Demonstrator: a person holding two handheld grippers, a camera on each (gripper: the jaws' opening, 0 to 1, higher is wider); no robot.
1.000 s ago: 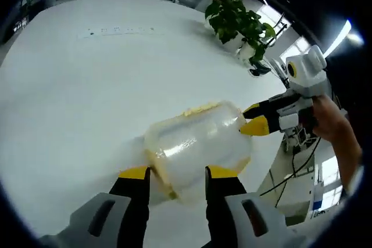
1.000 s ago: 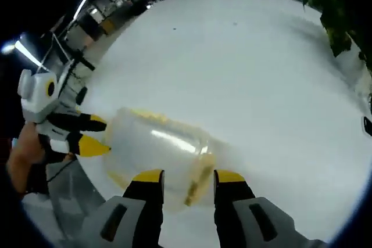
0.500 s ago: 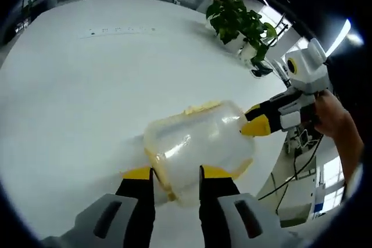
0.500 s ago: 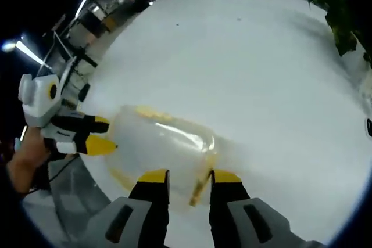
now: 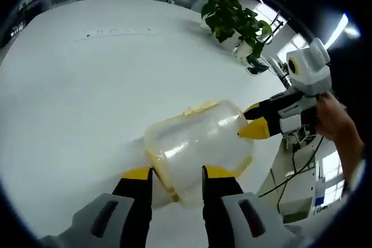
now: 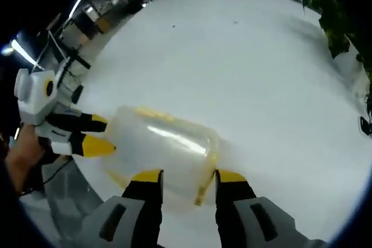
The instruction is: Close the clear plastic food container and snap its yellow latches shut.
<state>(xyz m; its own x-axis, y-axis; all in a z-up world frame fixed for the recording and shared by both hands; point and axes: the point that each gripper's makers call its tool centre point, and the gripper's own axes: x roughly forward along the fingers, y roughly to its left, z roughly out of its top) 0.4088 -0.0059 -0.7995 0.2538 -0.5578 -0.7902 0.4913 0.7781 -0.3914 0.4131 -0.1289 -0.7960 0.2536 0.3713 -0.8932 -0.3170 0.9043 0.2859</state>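
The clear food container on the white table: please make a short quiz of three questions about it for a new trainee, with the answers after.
1. True or false: the container lies on the white table.
2. What colour are the latches on the container?
A. red
B. yellow
C. blue
3. Fill in: in the left gripper view, the potted ______ stands at the far edge of the table.

Key
1. True. The left tool and right tool stand at opposite ends of it.
2. B.
3. plant.
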